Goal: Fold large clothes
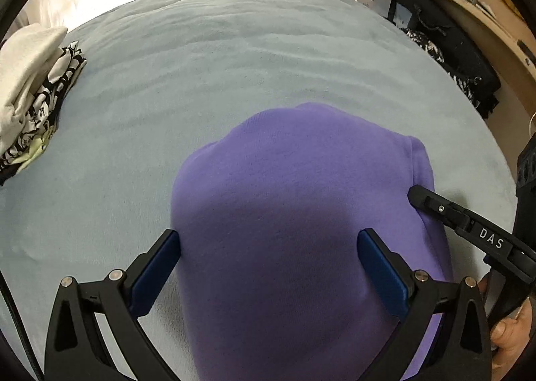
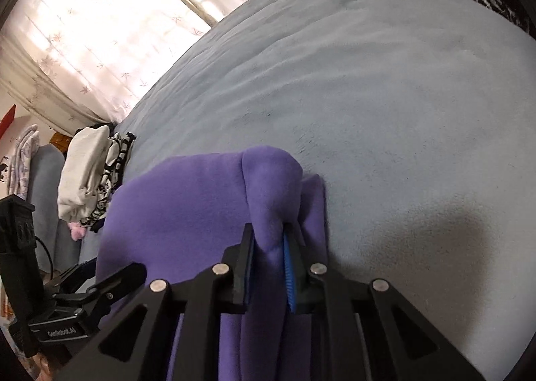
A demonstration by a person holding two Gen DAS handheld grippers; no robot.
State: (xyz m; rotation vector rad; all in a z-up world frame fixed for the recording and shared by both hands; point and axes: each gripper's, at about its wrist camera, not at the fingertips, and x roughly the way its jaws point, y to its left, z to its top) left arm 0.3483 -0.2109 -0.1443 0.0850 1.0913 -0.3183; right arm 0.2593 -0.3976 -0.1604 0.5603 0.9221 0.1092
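left gripper: jaws wide apart, pointing toward 12 o'clock | right gripper: jaws pinched together, clamping a fold

Daylight pours through the pale curtain behind the far edge of the bed, blown out to near white in both views, and the blue-grey cover takes it softly and evenly. The left gripper throws a broad dark shadow across the near half of the purple garment, while the right wrist view catches a soft-edged shadow on the cover toward the right edge. Fisheye bowing curves the bed into a dome, black vignette rims every corner, and the close-up fabric looks slightly soft.
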